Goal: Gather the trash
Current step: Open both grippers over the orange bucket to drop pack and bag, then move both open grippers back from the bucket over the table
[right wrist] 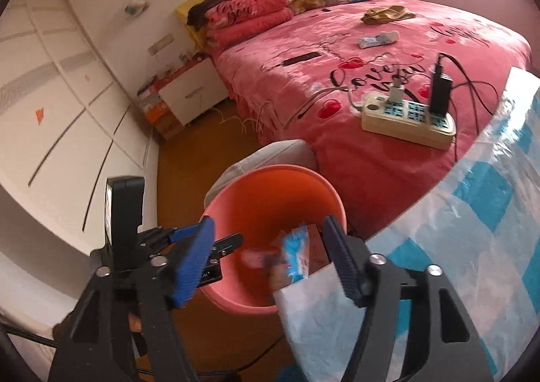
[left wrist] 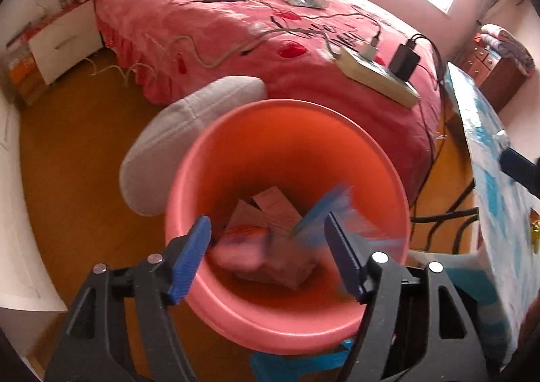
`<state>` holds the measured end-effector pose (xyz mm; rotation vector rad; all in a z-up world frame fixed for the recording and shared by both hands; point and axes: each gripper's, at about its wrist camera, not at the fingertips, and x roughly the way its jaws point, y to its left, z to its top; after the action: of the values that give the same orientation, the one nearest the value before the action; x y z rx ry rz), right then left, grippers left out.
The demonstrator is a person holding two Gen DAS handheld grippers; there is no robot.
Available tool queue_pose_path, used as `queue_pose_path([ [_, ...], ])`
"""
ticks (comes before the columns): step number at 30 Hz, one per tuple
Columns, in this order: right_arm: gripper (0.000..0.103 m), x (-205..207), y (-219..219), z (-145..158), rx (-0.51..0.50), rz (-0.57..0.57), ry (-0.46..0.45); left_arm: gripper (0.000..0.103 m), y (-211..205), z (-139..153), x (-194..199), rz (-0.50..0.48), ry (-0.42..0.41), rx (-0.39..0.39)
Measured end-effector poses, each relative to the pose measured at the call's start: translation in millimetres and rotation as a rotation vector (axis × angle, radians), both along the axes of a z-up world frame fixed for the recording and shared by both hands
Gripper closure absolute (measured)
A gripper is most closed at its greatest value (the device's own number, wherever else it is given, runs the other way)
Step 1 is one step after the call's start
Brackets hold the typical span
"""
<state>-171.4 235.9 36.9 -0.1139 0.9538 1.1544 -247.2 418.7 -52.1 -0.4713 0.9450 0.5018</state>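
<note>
A pink plastic bin [left wrist: 337, 328] stands on the wood floor beside the bed, also in the right wrist view [right wrist: 216, 297]. Inside lie a cardboard box [left wrist: 270, 209] and a pink wrapper [left wrist: 236, 250]. A blue wrapper [left wrist: 324, 209] is blurred in mid-air inside the bin, also in the right wrist view [right wrist: 297, 253]. My left gripper [left wrist: 268, 253] is open and empty just above the bin's near rim; it shows in the right wrist view [right wrist: 206, 243]. My right gripper [right wrist: 270, 257] is open and empty, over the bin's right side.
A pink bed [left wrist: 236, 27] holds a power strip [right wrist: 408, 118] with chargers and cables, a crumpled wrapper [right wrist: 386, 14] and a small packet [right wrist: 378, 39]. A grey cushion [left wrist: 175, 132] leans by the bin. A table with a blue-white cloth [right wrist: 472, 213] is at right.
</note>
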Motion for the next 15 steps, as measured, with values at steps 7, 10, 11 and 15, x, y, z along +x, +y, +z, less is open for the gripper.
queue_pose_path([
  [7, 0.014, 11, -47, 8, -0.005, -0.152, -0.039, 0.019, -1, 6, 4, 0.015, -0.002, 0.02],
  [10, 0.014, 12, -65, 12, -0.002, -0.199, -0.068, 0.019, -8, 10, 10, -0.005, -0.002, 0.032],
  [11, 0.014, 11, -70, 13, -0.002, -0.213, -0.08, 0.019, -10, 11, 12, -0.013, -0.004, 0.034],
  [15, 0.013, 9, -88, 12, -0.009, -0.247, -0.12, 0.018, -21, 17, 19, -0.044, -0.011, 0.04],
])
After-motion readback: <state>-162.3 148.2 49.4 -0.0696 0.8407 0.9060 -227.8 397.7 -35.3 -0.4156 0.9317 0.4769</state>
